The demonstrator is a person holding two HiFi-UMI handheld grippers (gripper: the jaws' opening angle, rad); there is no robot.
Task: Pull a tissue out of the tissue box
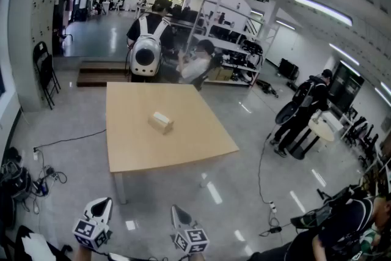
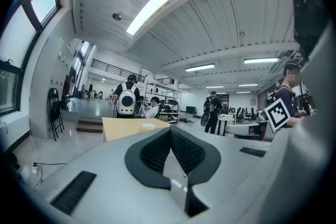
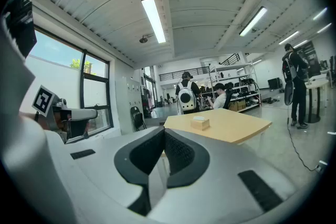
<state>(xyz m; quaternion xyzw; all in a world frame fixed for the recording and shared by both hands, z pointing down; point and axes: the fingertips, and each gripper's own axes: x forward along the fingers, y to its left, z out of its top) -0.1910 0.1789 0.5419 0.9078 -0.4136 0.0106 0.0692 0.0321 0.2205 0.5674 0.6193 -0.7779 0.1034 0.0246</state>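
Observation:
A small tan tissue box [image 1: 162, 121] with a white tissue at its top slot sits near the middle of a light wooden table [image 1: 134, 150]. It also shows far off in the right gripper view as the tissue box [image 3: 200, 123], and faintly in the left gripper view as the tissue box [image 2: 148, 125]. Both grippers are well short of the table, low at the near edge of the head view. My left gripper [image 1: 101, 205] and my right gripper [image 1: 179, 215] have their jaws together with nothing between them. In their own views the left gripper [image 2: 170, 131] and right gripper [image 3: 163, 131] point level toward the table.
A person with a white backpack [image 1: 146, 46] and a seated person [image 1: 198, 61] are behind the table's far edge. Another person [image 1: 302, 110] stands by a round white table [image 1: 322, 128] at right. Cables [image 1: 61, 143] lie on the floor, and a folding chair [image 1: 46, 70] stands at left.

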